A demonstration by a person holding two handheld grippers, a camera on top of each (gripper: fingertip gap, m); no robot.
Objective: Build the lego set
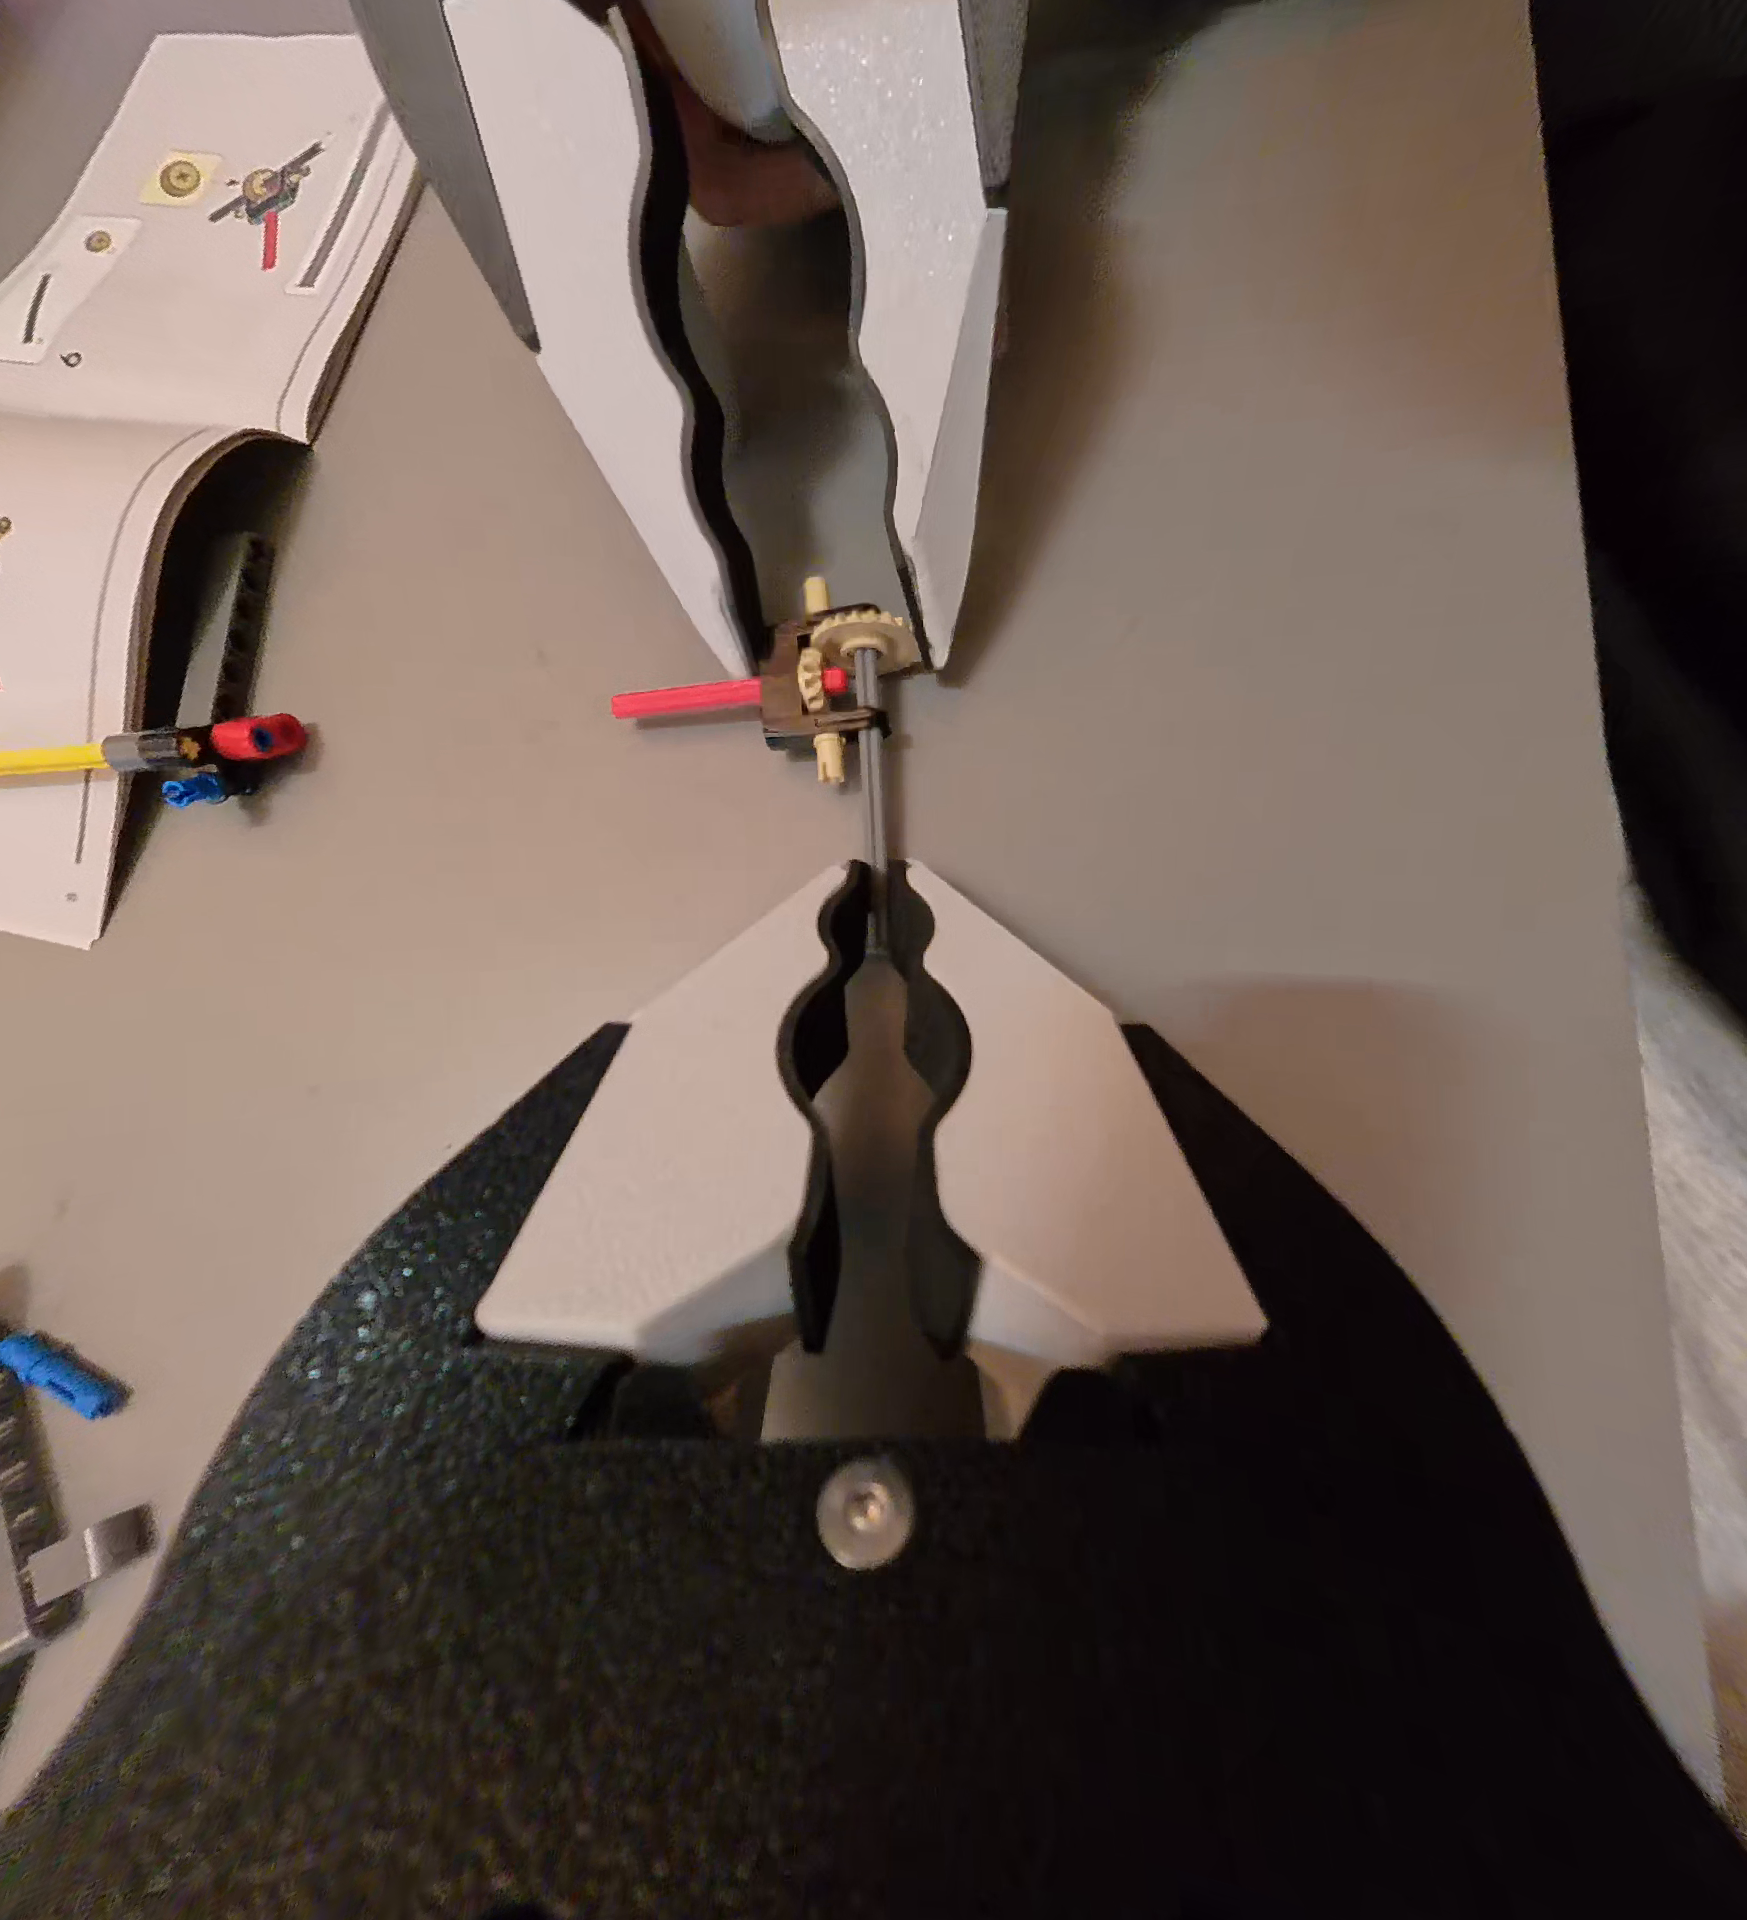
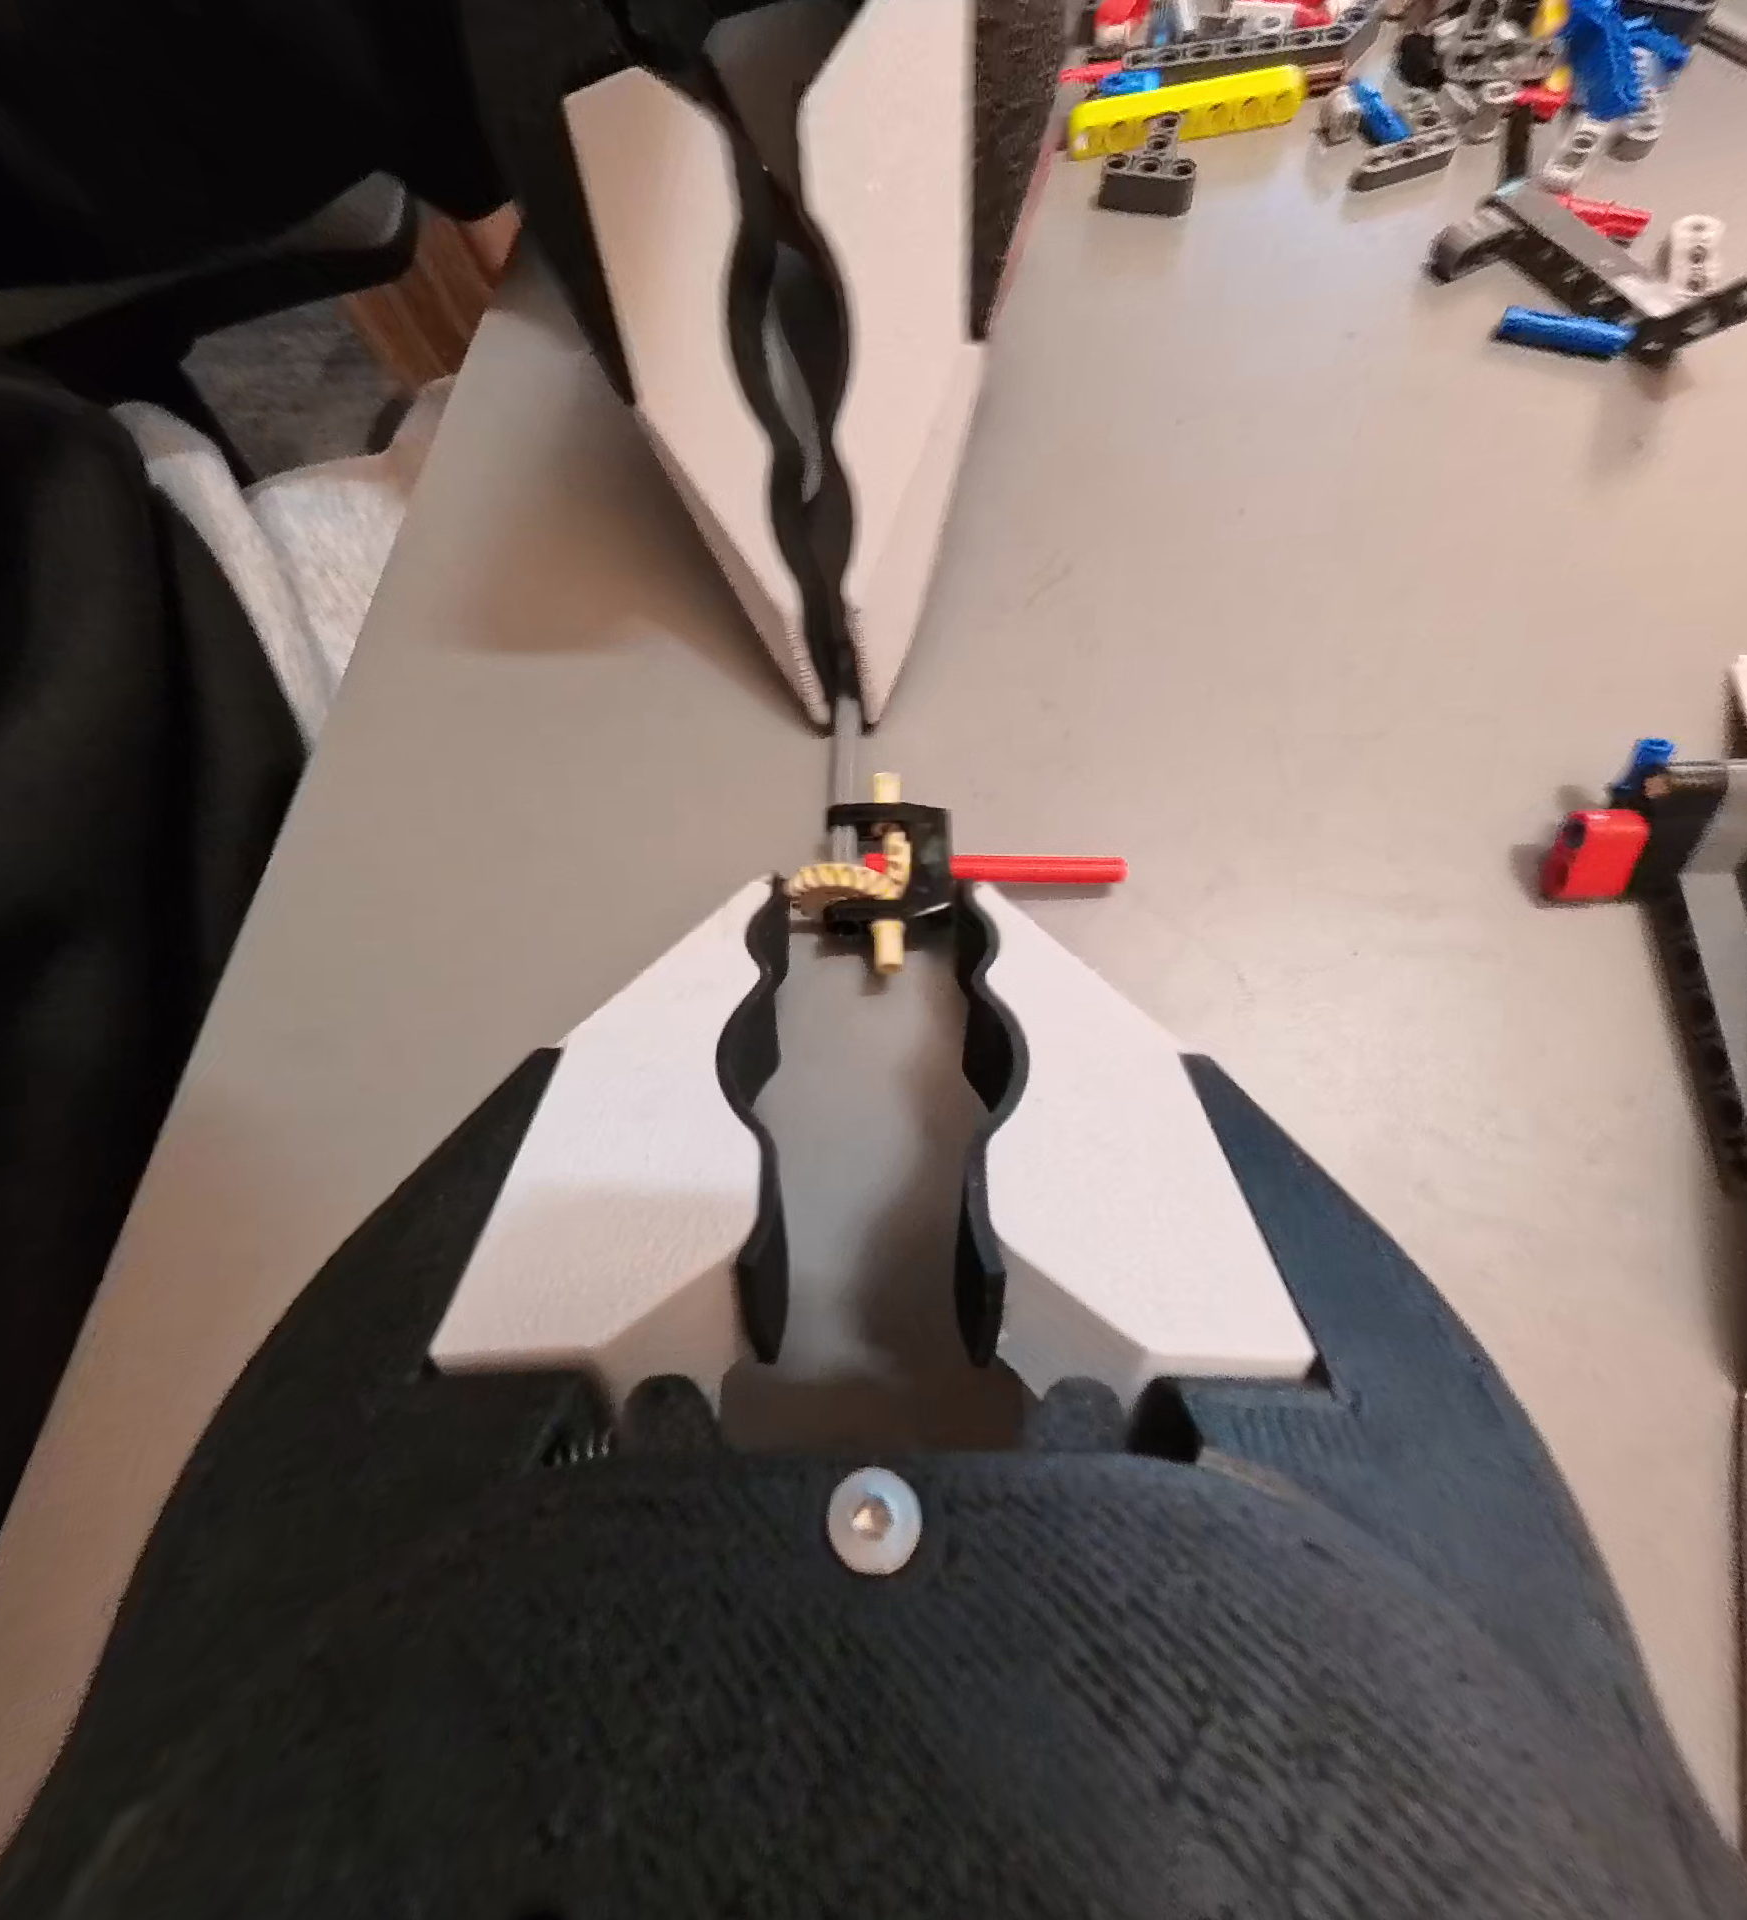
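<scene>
Left wrist view: the left gripper [image 1: 879, 883] pinches the grey axle [image 1: 874, 790] by its near end, fingers clenched on it, above the bench [image 1: 1212, 727]; a booklet [image 1: 121, 416] lies at the far-left edge. Right wrist view: the right gripper [image 2: 874, 899] grips the gear block [image 2: 879, 862], its red axle [image 2: 1040, 868] pointing right; loose parts [image 2: 1471, 125] crowd the far-right corner.
</scene>
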